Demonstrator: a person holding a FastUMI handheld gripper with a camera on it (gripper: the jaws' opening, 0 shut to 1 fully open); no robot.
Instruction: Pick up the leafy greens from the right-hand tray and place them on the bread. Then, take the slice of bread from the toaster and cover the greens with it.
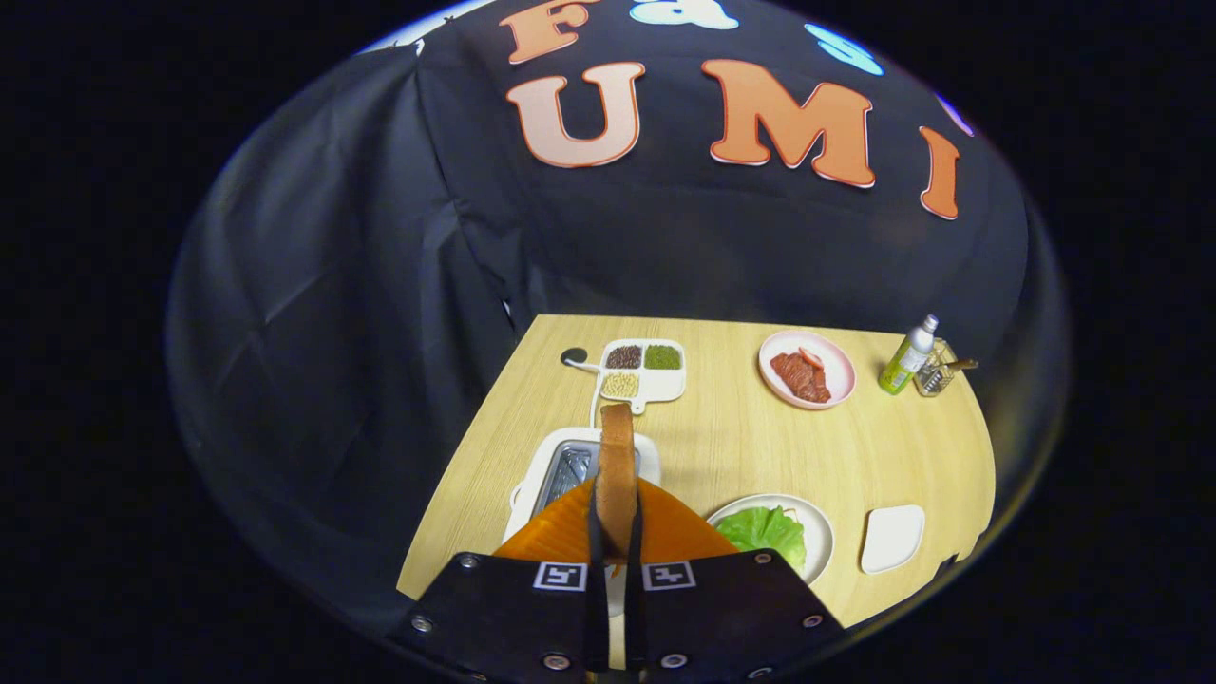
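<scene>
A toasted bread slice (617, 475) stands edge-on and upright between my orange fingers (560, 532). My gripper (616, 537) is shut on it, both fingers pressing its flat sides. It is held well above the white toaster (543, 472), whose metal slot lies just left of the slice. The leafy greens (765, 532) lie on a round white plate (821, 541) just right of my fingers. I cannot see any bread under the greens.
A small white square tray (893, 537) lies right of the greens' plate. Farther back on the wooden table (722, 446) are a divided tray of grains (641, 369), a pink plate with meat (807, 370), a green-and-white bottle (907, 356) and a glass jar (936, 373).
</scene>
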